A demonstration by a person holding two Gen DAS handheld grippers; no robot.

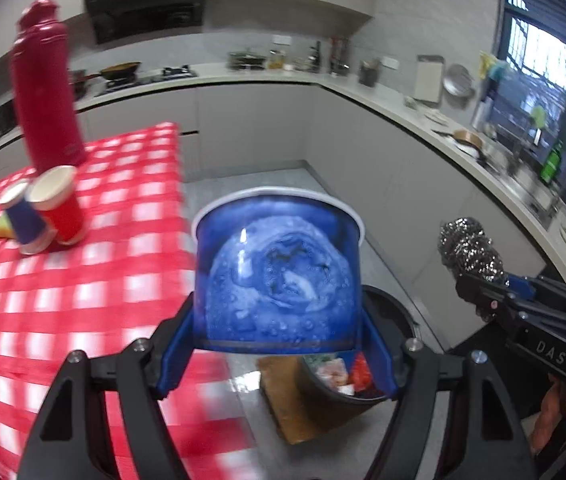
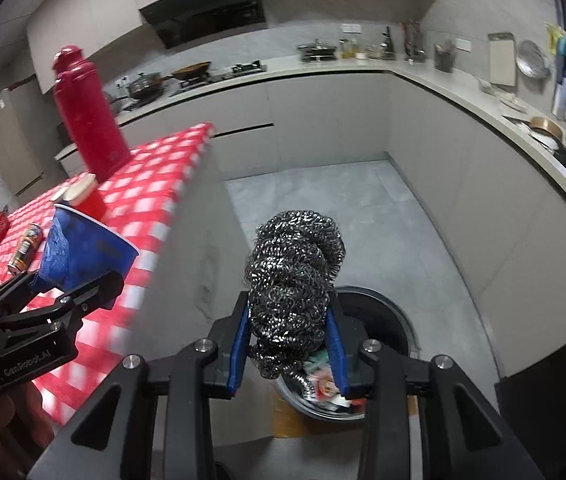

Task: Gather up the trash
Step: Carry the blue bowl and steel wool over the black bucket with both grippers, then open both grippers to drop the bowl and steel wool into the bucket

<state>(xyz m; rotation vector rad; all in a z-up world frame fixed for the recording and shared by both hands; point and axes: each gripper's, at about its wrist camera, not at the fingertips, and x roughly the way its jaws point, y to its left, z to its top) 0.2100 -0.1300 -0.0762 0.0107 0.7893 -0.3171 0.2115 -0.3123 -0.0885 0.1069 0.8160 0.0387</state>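
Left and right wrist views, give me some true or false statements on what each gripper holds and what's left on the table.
1. The left gripper is shut on a blue paper cup. True.
2. The right gripper is empty. False: it is shut on a steel wool scourer.
3. A trash bin stands on the floor below the grippers. True.
4. The red thermos lies on its side. False: it stands upright on the checkered tablecloth.
5. Two more paper cups, one red, remain on the table. True.

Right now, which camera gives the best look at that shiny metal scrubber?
The right wrist view: the steel wool scrubber fills its centre, clamped in the right gripper. The left wrist view shows it small, at the right edge.
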